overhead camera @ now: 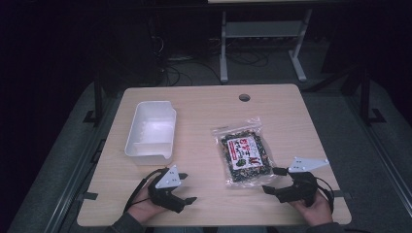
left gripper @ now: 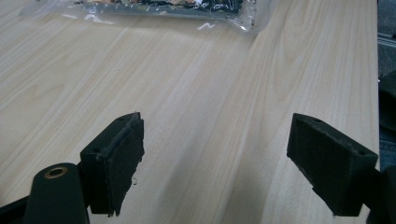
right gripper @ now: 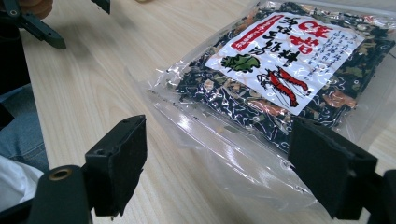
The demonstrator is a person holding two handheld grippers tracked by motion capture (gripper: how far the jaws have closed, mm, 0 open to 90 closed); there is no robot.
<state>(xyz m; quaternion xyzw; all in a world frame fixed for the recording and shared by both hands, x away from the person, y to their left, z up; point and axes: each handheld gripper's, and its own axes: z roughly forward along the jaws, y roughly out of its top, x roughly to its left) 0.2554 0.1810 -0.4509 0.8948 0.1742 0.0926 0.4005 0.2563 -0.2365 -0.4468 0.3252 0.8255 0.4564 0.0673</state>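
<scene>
Nearest you, your left gripper (overhead camera: 185, 188) rests low at the front edge of the wooden table (overhead camera: 204, 121), its jaws spread wide with bare wood between them. Your right gripper (overhead camera: 270, 180) sits at the front right, jaws equally spread and holding nothing, pointed at the near edge of the snack bag (overhead camera: 244, 154); whether a jaw touches the plastic is hard to tell. That clear bag of dark dried mix, with a white and red label, lies flat just right of the table's middle. Farther back on your left stands an empty white plastic bin (overhead camera: 150, 130). A round cable hole (overhead camera: 244, 97) marks the far edge.
</scene>
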